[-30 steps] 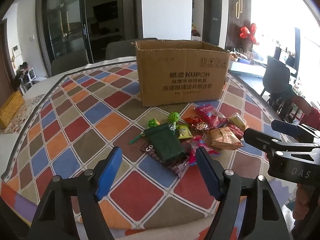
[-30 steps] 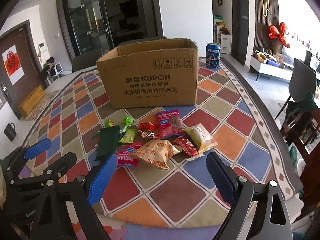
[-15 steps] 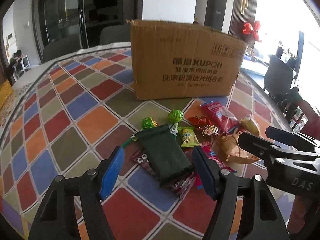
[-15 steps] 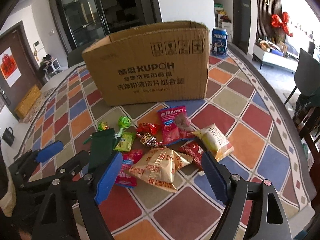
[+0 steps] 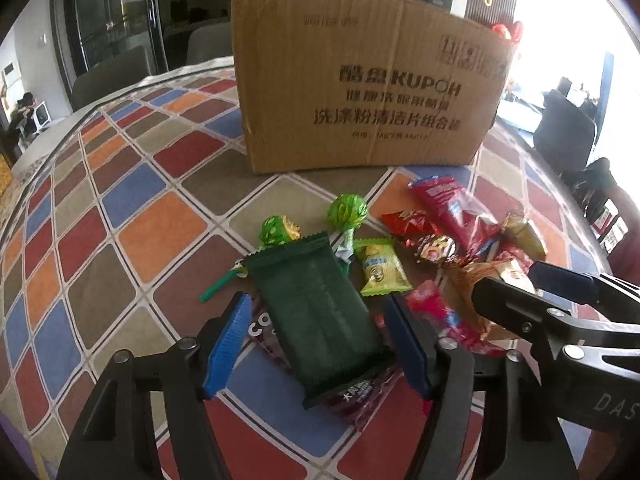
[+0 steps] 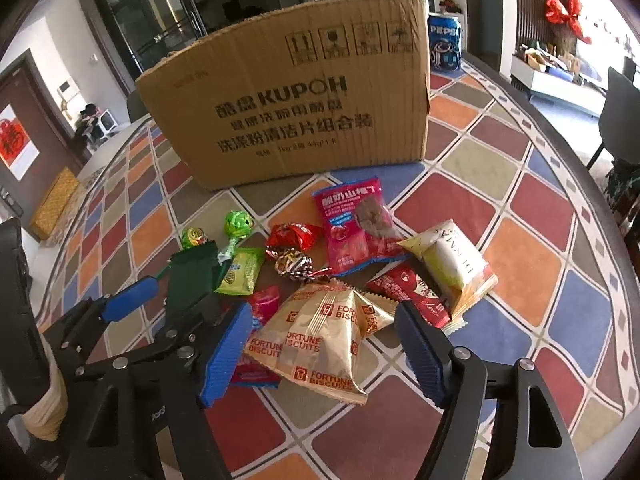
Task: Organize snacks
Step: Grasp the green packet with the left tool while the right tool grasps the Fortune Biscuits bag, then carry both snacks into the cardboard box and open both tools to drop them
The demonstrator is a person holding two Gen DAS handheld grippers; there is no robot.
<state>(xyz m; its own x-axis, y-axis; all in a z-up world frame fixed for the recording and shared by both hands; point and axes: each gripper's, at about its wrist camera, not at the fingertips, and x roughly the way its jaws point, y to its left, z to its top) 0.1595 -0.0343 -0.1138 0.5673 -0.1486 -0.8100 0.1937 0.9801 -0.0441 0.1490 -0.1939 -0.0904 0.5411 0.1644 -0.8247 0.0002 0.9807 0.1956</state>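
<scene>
Through the left wrist camera, the left gripper stood with its jaws spread wide, one blue pad on either side of a dark green packet that lay flat on the checkered tablecloth. I could not tell whether the pads touched the packet's edges. Beneath the packet lay a dark purple wrapper. Just ahead of the fingertips were two green lollipops and a small yellow-green sachet. Ahead and to the right sat a heap of red wrappers. Farther ahead stood the cardboard box, printed side facing the claw. The right gripper reached in from the right edge, over the heap.

Through the right wrist camera, the right gripper was likewise open wide, its pads flanking a gold Fortune Biscuits bag and apart from it. Just ahead lay a red pouch, and ahead to the right a cream and yellow pack with a small red packet beside it. Twisted red candies sat ahead and left. To the left the other claw straddled the green packet. The box rose beyond the snacks, with a Pepsi can behind its right corner.
</scene>
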